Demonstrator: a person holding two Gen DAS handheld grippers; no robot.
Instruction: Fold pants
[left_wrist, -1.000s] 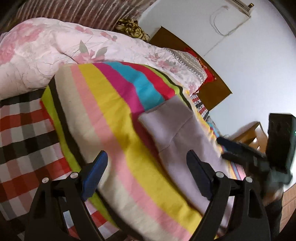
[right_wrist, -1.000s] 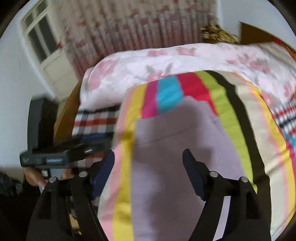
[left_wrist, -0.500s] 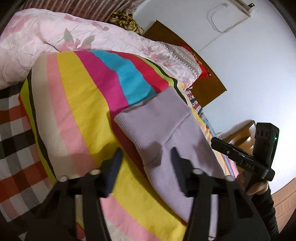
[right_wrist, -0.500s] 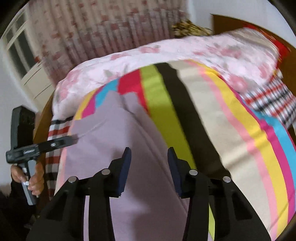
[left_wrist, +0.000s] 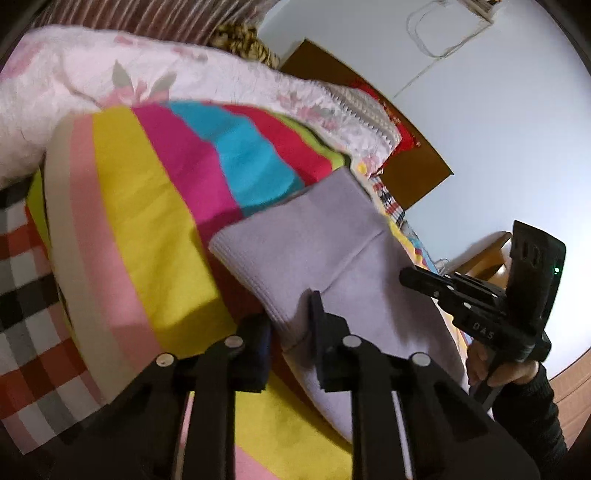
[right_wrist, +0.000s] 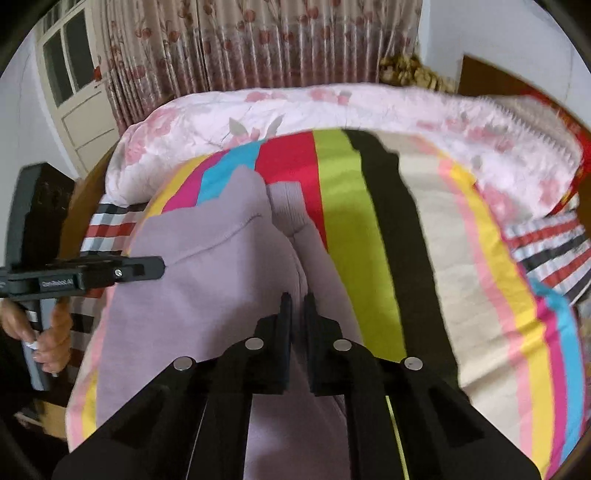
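1. I am working over a bed where the lilac pants (left_wrist: 332, 258) are lying on a rainbow-striped blanket (left_wrist: 147, 206), with a pink floral quilt (left_wrist: 92, 81) bunched along the far side and a checked sheet (left_wrist: 22, 280) showing at the blanket's edge.
2. My left hand-held gripper (left_wrist: 291, 325) has just been closing, and its jaws are now pinching the ribbed edge of the pants near the corner closest to me; a fold of the lilac fabric is sitting between the two pads.
3. My right hand-held gripper (right_wrist: 297, 306) has also just been closing, and its jaws are now standing almost together, nipping a raised ridge of the pants along the middle of the garment.
4. In the right wrist view the pants are lying lengthwise away from me, one ribbed cuff (right_wrist: 286, 206) reaching the red stripe of the blanket.
5. Each camera is catching the other hand-held gripper from the side, held by my hand (right_wrist: 51, 332) in a dark sleeve (left_wrist: 532, 413).
6. A patterned curtain (right_wrist: 258, 40) and a pale door (right_wrist: 77, 99) are standing behind the bed, and a wooden headboard (left_wrist: 413, 170) is leaning against the white wall (left_wrist: 498, 129).
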